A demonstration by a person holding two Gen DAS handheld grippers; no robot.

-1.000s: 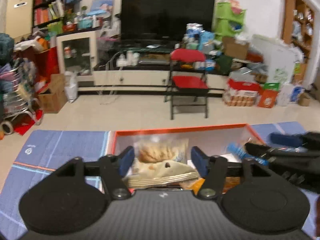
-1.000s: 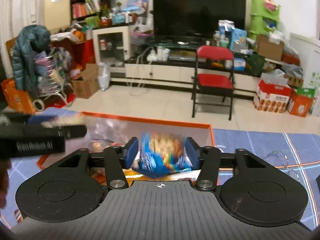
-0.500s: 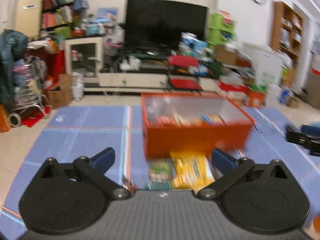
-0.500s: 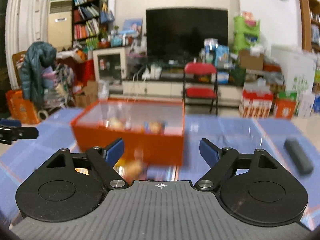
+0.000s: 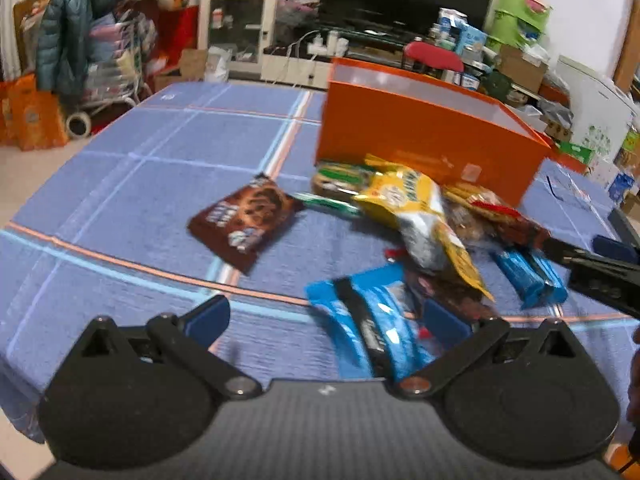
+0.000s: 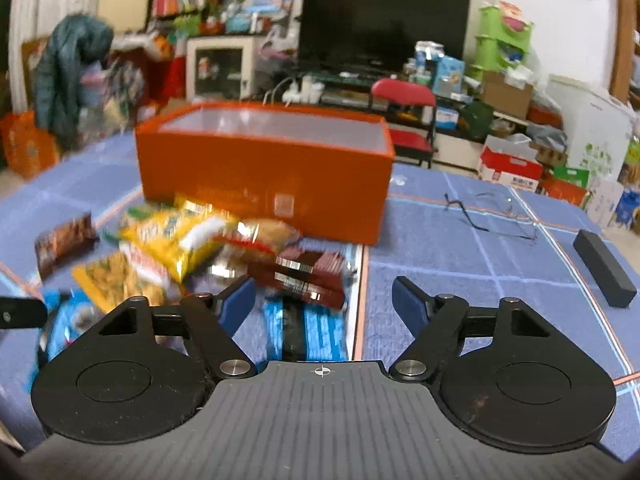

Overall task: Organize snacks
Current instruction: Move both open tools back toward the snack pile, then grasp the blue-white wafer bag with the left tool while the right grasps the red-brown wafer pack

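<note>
A heap of snack packets lies on the blue cloth in front of an orange box (image 5: 424,140) (image 6: 264,172). My left gripper (image 5: 326,316) is wide open low over the near end of the heap; a blue packet (image 5: 372,328) lies between its fingers, untouched. A brown biscuit packet (image 5: 246,220) lies apart to the left, a yellow bag (image 5: 416,208) (image 6: 180,236) in the middle. My right gripper (image 6: 324,304) hangs over another blue packet (image 6: 308,332) and a dark red packet (image 6: 304,276), its jaws closing with nothing pressed between the pads.
A pair of glasses (image 6: 492,212) and a dark oblong case (image 6: 604,268) lie on the cloth to the right of the box. Behind the table stand a red folding chair (image 6: 404,120), a TV stand and cluttered shelves.
Both grippers dropped their snack packets into the orange box, opened, and drew back and down to the heap in front of the box.
</note>
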